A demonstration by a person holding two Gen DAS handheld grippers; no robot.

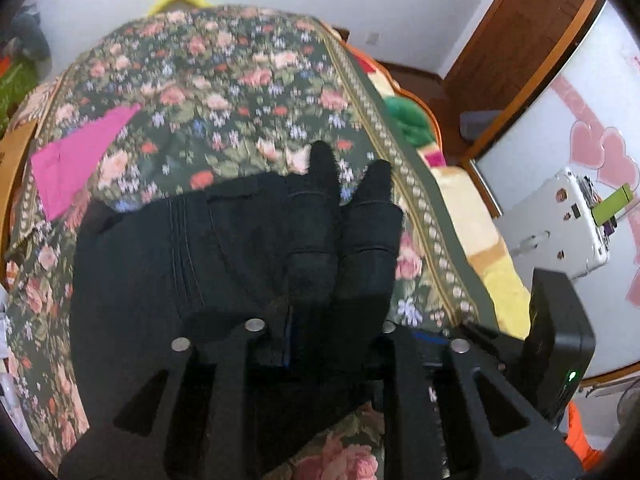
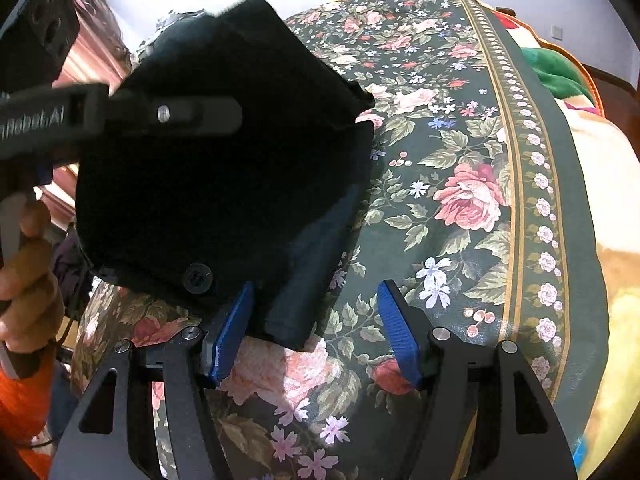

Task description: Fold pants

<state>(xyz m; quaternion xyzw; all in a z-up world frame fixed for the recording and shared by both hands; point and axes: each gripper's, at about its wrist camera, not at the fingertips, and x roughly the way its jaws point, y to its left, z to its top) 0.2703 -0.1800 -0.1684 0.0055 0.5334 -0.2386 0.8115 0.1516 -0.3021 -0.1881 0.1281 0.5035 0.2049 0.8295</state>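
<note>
Left wrist view looks down on a bed (image 1: 248, 76) with a dark flowery cover. The black pants (image 1: 168, 264) lie on it, partly bunched up. The left gripper (image 1: 338, 264) is draped in the black cloth. Its two fingers sit close together with cloth between them, so it is clamped on the pants. A pink cloth (image 1: 76, 160) lies flat on the bed, off to the left and apart from the pants. A green cloth (image 1: 412, 124) sits at the bed's right edge. A white box (image 1: 556, 224) shows at the right side.

Right wrist view shows the right gripper (image 2: 316, 332) low over the bed (image 2: 460, 152). Its blue pads (image 2: 396, 332) are wide apart and hold nothing. The left pad is just beside a folded edge of the pants (image 2: 224, 168). I cannot tell if they touch. The pants hang up in a big dark bundle, held by the left gripper (image 2: 192, 114), which reaches in from the left. A hand (image 2: 28, 280) grips its handle.
</note>
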